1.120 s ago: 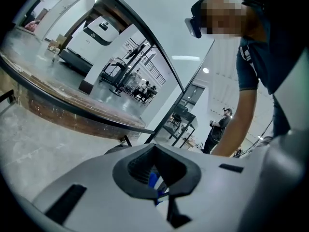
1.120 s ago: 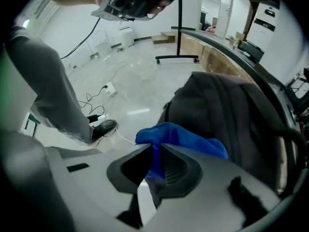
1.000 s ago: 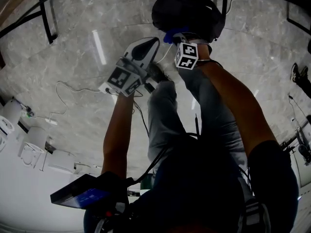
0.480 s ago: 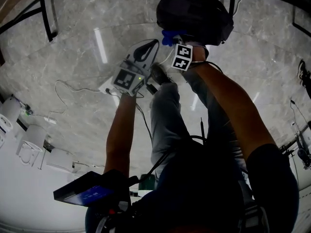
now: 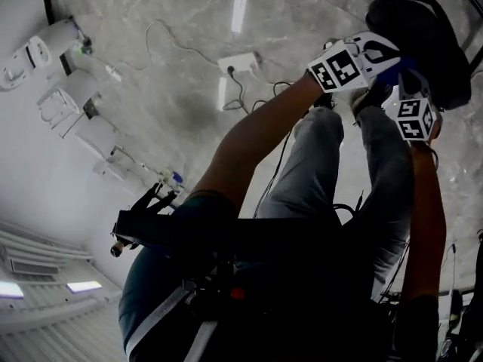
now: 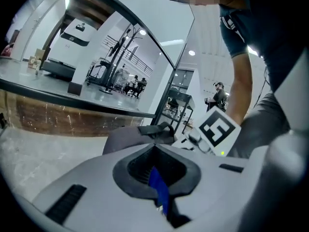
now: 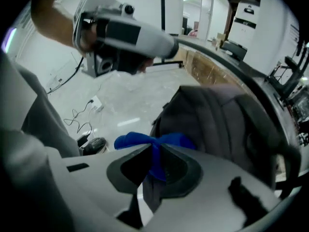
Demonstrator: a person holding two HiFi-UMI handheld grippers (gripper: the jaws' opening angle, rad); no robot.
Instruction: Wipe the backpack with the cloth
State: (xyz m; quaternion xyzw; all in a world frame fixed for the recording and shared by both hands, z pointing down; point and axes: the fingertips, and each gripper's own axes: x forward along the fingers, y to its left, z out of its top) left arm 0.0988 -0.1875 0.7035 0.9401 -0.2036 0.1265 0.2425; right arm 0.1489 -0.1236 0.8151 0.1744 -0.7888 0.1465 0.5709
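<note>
A black backpack stands on the marble floor at the head view's top right. It also fills the right gripper view. My right gripper is shut on a bunched blue cloth, which rests against the backpack's near side. The cloth peeks out between the two marker cubes. My left gripper points at the backpack from close by, jaws together. A thin blue strip sits in their slit; what it is I cannot tell. From the right gripper view the left gripper hangs above the floor.
A white power strip with trailing cables lies on the floor. White units line the wall. The person's grey-trousered legs and a shoe are just beside the backpack. A wood-fronted counter runs behind it.
The head view has swung, so the backpack now sits at the upper right. The left gripper has come down close beside the right one at the backpack. The right gripper still holds the cloth.
</note>
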